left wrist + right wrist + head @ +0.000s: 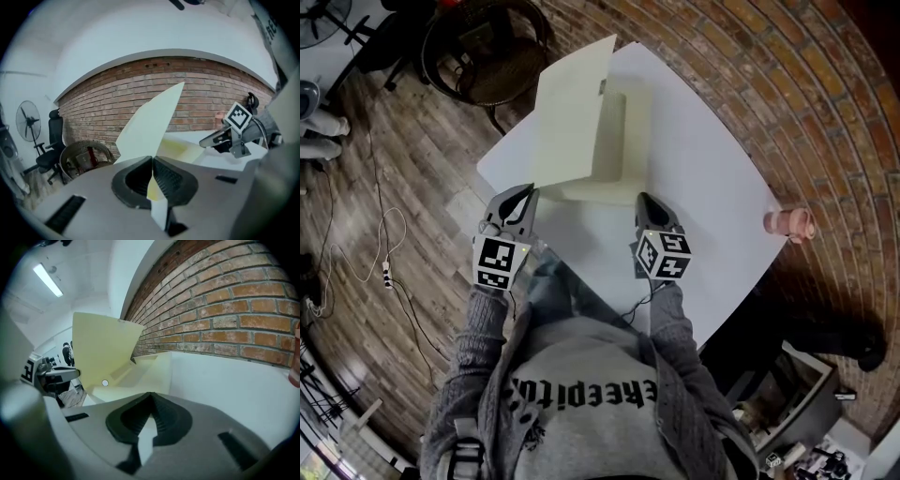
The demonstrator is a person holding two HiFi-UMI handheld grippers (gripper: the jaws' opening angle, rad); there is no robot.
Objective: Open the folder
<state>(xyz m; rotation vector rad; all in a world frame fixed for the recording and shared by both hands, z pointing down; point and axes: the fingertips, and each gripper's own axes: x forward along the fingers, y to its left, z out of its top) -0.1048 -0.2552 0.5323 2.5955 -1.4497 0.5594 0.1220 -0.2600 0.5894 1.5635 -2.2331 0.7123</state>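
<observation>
Two hand-held grippers meet a pale yellow folder (577, 112) on a white table (703, 169), seen from above. At the upper left of the head view a wicker chair (492, 56) stands on a wood floor beside the table.

Left of centre, the left gripper (528, 192) reaches the lower left corner of the folder's raised front cover. In the left gripper view its jaws (153, 161) are pressed together on that cover, and the cream sheet (150, 122) runs up from between them, tilted against a brick wall (93, 112). The cover stands steeply open, hinged along the far side, while the back leaf lies flat on the table.

Right of centre, the right gripper (643, 200) rests its tip at the near edge of the flat back leaf. In the right gripper view its jaws (150, 397) are closed together, with a pale sliver showing low between them. I cannot tell whether they nip the leaf's edge or only touch it. Ahead of them the open folder (103, 348) shows its inside, with the cover rising at the left.

Far right in the head view, a pink cup (789, 223) sits at the table's edge, well apart from the folder.
</observation>
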